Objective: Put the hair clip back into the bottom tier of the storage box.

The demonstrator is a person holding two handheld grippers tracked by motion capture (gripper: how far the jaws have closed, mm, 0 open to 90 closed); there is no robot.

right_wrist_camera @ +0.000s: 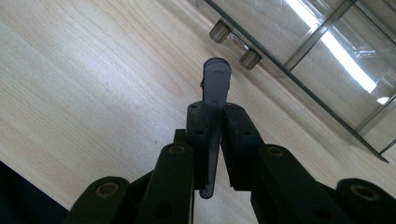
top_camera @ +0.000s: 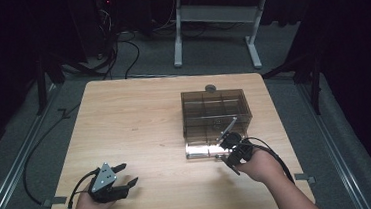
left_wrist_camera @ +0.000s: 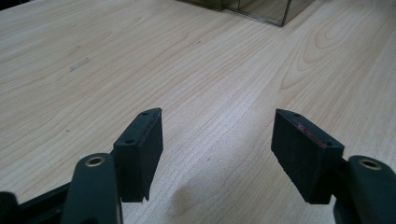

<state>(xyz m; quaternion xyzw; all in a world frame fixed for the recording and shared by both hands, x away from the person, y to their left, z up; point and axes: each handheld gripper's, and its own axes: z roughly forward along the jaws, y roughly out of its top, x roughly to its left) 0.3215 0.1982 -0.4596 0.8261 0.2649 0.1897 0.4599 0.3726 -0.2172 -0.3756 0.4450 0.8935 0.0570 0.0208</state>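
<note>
1. High view: the right gripper (top_camera: pixel 231 151) sits at the near edge of the smoky clear box (top_camera: pixel 216 113) on the table (top_camera: pixel 140 128).
2. Right gripper view: its pads pinch a flat grey piece (right_wrist_camera: pixel 215 107), possibly a divider.
3. Left gripper (left_wrist_camera: pixel 217 156): spread wide over bare wood.

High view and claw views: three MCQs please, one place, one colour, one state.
1. Where on the table is the box?
A. left half
B. right half
C. near left corner

2. Box colour?
A. smoky brown, see-through
B. solid red
C. solid white

3. Right claw?
A. open, empty
B. shut on a strip
C. shut, empty

Answers:
1. B, it stands right of the table's middle.
2. A, its inner dividers show through the tinted walls.
3. B, a thin grey strip sits clamped edge-on between the jaws.
</note>
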